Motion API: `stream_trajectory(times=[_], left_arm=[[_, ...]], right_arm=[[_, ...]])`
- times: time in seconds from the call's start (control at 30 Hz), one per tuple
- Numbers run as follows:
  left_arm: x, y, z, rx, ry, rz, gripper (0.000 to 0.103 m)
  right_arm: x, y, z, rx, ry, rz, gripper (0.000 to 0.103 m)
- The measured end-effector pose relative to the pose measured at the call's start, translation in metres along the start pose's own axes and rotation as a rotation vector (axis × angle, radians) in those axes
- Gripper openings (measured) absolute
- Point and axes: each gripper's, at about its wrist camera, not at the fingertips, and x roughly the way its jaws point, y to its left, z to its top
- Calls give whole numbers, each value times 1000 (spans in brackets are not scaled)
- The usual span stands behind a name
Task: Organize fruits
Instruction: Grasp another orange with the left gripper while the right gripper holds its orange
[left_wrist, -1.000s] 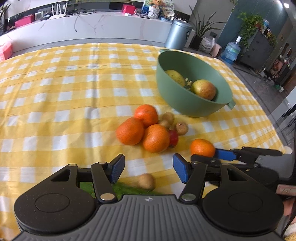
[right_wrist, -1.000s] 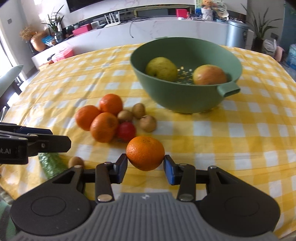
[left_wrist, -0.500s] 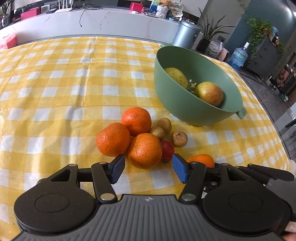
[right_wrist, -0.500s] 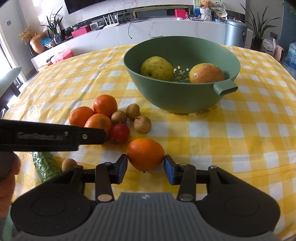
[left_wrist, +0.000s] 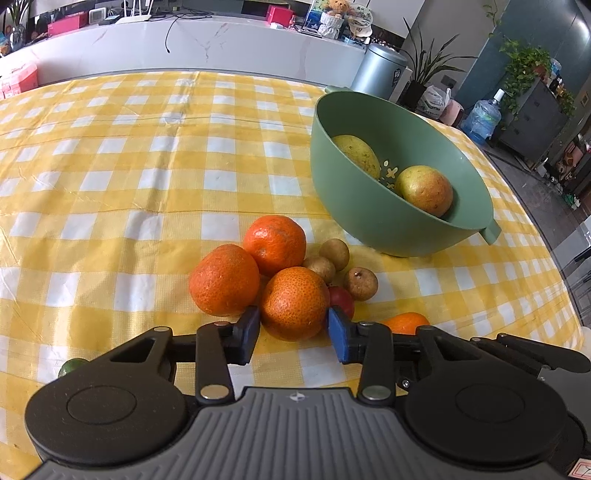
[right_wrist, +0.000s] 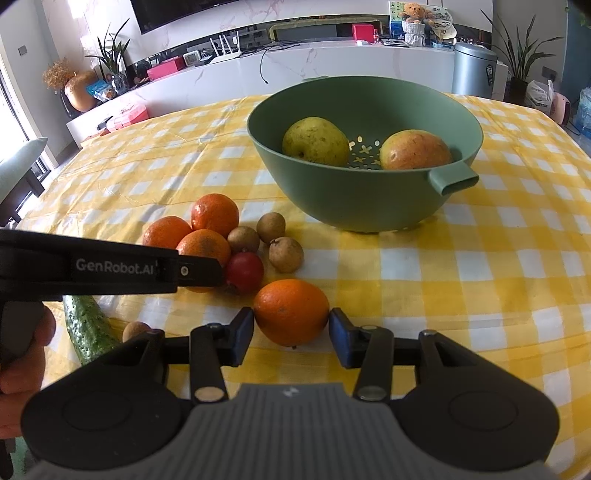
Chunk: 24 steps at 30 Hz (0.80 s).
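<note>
Fruits lie scattered on a tabletop (left_wrist: 110, 155) covered with a yellow and white checked cloth, and some already sit in a green bowl (right_wrist: 354, 195). Nearest, the right gripper (right_wrist: 291, 330) has its blue pads pressed on either side of a single orange (right_wrist: 291, 312) that rests on the cloth. Just to its left, the left gripper (left_wrist: 293, 330) has just been closing its jaws, which now sit against the two sides of the nearest orange of a cluster (left_wrist: 295, 302); a hand (right_wrist: 18, 365) grasps that gripper's handle at the lower left edge of the right wrist view. A cucumber (right_wrist: 86, 332) and a small brown fruit (right_wrist: 135, 329) lie beneath the left gripper's finger. Beyond the held cluster orange, two more oranges (left_wrist: 275, 243) touch it, a small red fruit (right_wrist: 244, 271) sits beside it, and three small brown round fruits (right_wrist: 286, 254) lie close together toward the bowl. Farther on, the bowl stands upright on the cloth, its base perforated, with a yellow-green pear (right_wrist: 316, 140) on its left side and a reddish-yellow fruit (right_wrist: 415, 149) on its right. Behind the tabletop runs a white counter (right_wrist: 332, 62) carrying boxes and cables.
</note>
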Motion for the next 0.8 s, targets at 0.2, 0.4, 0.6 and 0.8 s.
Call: stream_trajectory(times=[0.2, 0.4, 0.6, 0.8], left_arm=[[-7, 1, -2, -6, -8, 3, 43], [-16, 4, -5, -12, -11, -4, 42], [-20, 1, -10, 9, 39, -9, 42], [-15, 0, -8, 8, 51, -2, 46]], right_arm=[[-2, -1, -1, 7, -4, -1, 41], [-8, 2, 0, -9, -19, 7, 41], [-13, 5, -2, -25, -11, 7, 41], [-11, 4, -6, -25, 3, 6, 41]])
